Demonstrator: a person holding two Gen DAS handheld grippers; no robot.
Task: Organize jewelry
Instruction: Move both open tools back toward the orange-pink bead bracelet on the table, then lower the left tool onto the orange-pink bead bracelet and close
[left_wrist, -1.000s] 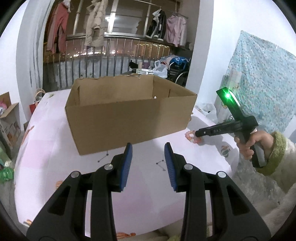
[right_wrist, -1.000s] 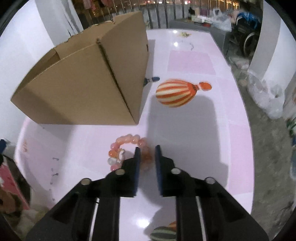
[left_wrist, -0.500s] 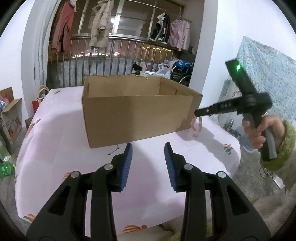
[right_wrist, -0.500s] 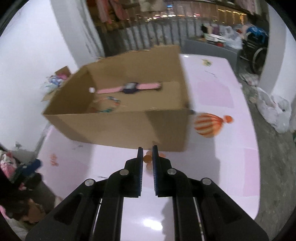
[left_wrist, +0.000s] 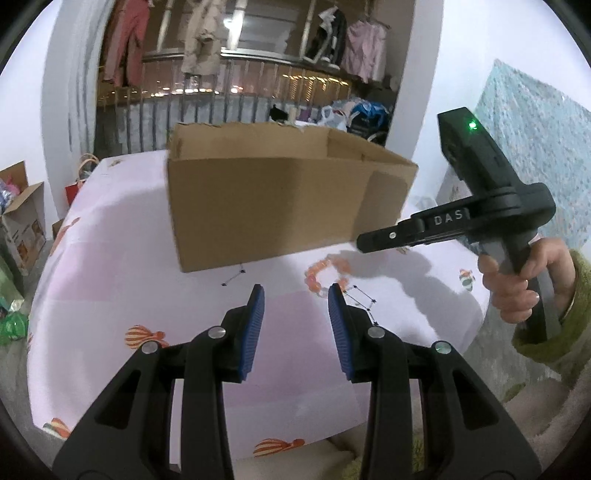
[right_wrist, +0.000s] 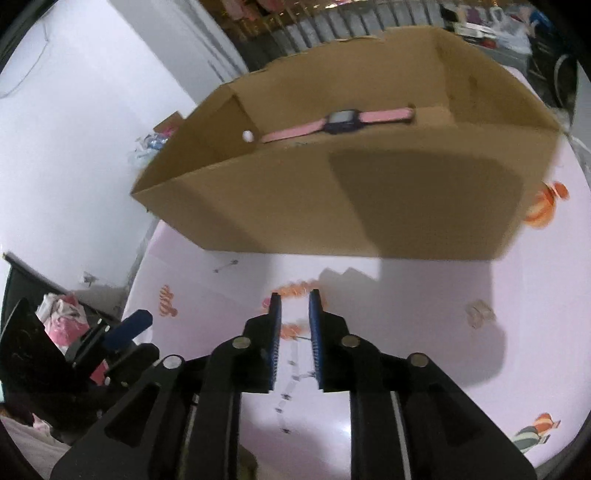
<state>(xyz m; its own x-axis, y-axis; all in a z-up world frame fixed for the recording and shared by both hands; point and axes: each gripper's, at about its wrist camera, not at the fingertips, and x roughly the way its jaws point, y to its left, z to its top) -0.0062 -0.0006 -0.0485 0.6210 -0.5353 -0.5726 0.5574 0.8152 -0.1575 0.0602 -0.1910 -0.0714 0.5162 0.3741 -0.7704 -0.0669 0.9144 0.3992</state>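
Just beyond the right gripper tips, the orange-and-pink beaded bracelet is lying on the pink balloon-print tablecloth, a bit short of the open brown cardboard box. Those jaws are narrow and opening, and as far as I can tell nothing is sitting between the pads, so the bracelet looks loose on the cloth rather than gripped. The left gripper is hanging over the cloth with a moderate gap, holding nothing, with the bracelet just past its right-hand fingertip.

Inside the box, up ahead of the right tool, a pink-strapped watch with a dark face is already lying along the far side, so I'm guessing the bracelet is going there too.

For doing this bit well: I'd be opening wide enough to straddle one side of the bead ring, coming down close to the cloth, and pinching across the beads rather than on top of them. Beads are round and slippery, so a shallow pinch is probably asking for a slip. Then clear the near wall before letting go.
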